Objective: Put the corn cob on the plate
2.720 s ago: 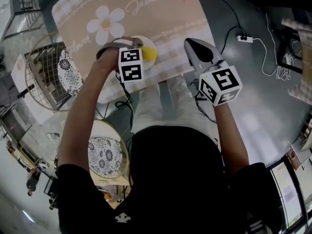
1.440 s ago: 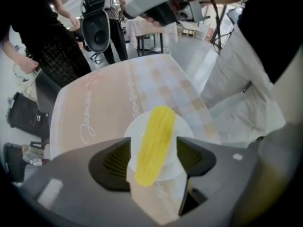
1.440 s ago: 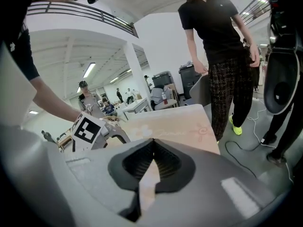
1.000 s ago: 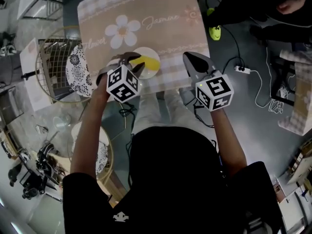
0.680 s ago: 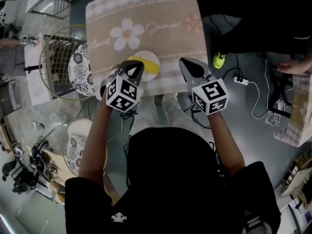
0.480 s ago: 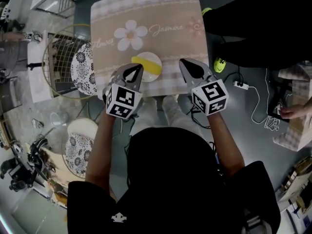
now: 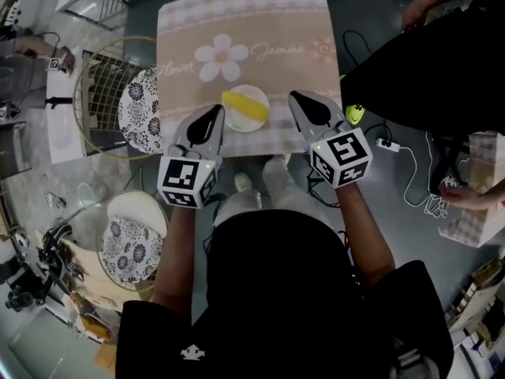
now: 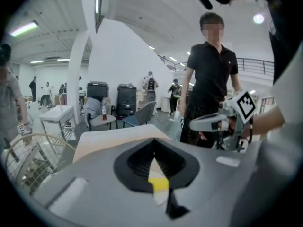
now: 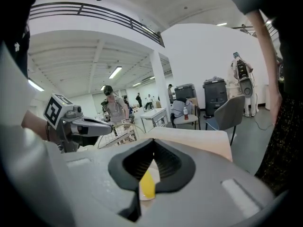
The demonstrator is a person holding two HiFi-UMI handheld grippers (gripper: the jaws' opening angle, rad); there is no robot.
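Corn cob [image 7: 243, 106] lies on plate [image 7: 240, 122]

White plate [image 7: 254, 99] on flower-print table [image 7: 237, 14]

Bright, even indoor light falls from ceiling lamps [image 8: 23, 28], and shadows are faint. All views bulge at the edges, with black corners in both gripper views. The left gripper [image 8: 152, 145] looks soft and blurred close to its camera.

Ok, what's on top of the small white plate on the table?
A yellow corn cob lies on the plate, slanting across it. Nothing else shows on the plate. The strip of plate under the cob is covered, so it cannot be seen.
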